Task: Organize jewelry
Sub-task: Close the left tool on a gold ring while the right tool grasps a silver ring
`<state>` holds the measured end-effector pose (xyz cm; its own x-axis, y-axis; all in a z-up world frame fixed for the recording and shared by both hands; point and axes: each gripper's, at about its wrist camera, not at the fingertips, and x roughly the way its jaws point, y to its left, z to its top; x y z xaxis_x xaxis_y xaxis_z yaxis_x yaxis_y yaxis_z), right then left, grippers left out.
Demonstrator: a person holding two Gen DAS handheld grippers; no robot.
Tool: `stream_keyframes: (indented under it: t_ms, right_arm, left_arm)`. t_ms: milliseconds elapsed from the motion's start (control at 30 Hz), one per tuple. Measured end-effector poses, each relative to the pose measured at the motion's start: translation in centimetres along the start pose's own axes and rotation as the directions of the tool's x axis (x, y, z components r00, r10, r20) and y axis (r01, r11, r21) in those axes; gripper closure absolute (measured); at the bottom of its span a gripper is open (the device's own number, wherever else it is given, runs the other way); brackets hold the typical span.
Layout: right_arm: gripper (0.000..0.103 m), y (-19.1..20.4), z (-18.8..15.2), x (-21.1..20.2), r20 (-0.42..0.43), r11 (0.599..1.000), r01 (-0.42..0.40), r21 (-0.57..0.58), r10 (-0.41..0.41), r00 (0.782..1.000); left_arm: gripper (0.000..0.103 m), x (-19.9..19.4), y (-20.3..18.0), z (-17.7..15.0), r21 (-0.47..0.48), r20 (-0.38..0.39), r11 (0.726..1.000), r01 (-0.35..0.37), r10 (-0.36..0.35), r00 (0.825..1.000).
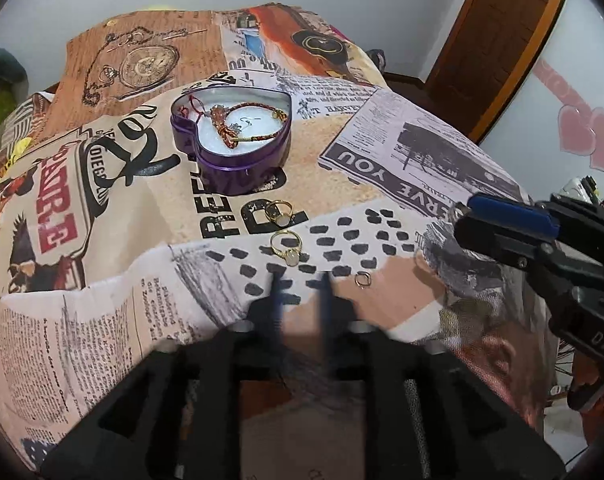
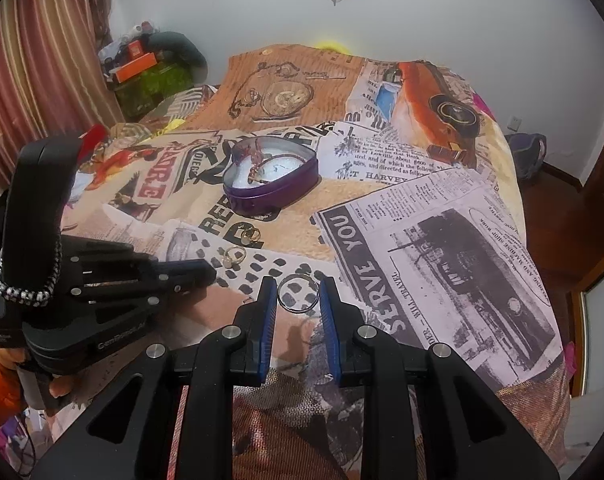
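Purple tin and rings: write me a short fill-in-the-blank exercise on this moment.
The purple tin is shaped like a ___.
Exactly ___ gold rings with pale stones lie on the printed cloth in front of the tin.
The thin silver ring sits between the pads of the ___ tool.
Missing words: heart; two; right.

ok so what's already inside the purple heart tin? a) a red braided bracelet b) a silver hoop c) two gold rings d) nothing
a: a red braided bracelet lies on the white lining of the purple heart tin, while the two gold rings sit outside on the printed cloth.
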<state>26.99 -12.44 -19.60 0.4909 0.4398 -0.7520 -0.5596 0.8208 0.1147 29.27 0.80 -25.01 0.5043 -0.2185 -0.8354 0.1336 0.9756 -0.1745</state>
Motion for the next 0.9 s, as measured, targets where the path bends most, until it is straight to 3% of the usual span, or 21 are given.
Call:
stream_keyframes:
  t_ms: [233, 300, 367, 500, 567, 900]
  right_arm:
    - [0.083, -0.2, -0.2, 0.6, -0.007, 1.000, -0.010, 0.006, 0.010, 1.000]
    - [0.083, -0.3, -0.4, 0.8, -0.012, 1.000, -0.011, 0.008, 0.011, 1.000]
    - [0.083, -0.5, -0.5, 1.1, -0.018, 1.000, -0.014, 0.012, 0.014, 1.000]
    - [0.083, -0.9, -0.6, 1.5, -0.025, 1.000, -0.015, 0.024, 0.016, 1.000]
    - [0.083, -1.0, -0.5, 1.6, -0.025, 0.999, -0.016, 0.033, 0.017, 1.000]
    - [0.083, -0.4, 0.2, 0.6, 0.004, 0.999, -0.025, 0.038, 0.024, 1.000]
  left_arm:
    - [0.068, 2.2, -0.3, 1.6, 0.021, -0.022, 0.999, -0.035, 0.035, 0.999]
    - [0.073, 2.7, -0.5, 1.9, 0.034, -0.019, 0.998, -0.056, 0.057, 0.998]
    - [0.085, 3.2, -0.4, 2.2, 0.033, -0.019, 0.996, -0.086, 0.087, 0.996]
    - [0.087, 3.0, 0.1, 2.1, 0.027, -0.008, 0.997, -0.071, 0.072, 0.997]
    - [0.096, 2.5, -0.1, 1.8, 0.037, 0.009, 0.997, -0.071, 0.071, 0.997]
    - [0.096, -0.3, -0.1, 0.7, 0.043, 0.056, 0.995, -0.089, 0.087, 0.995]
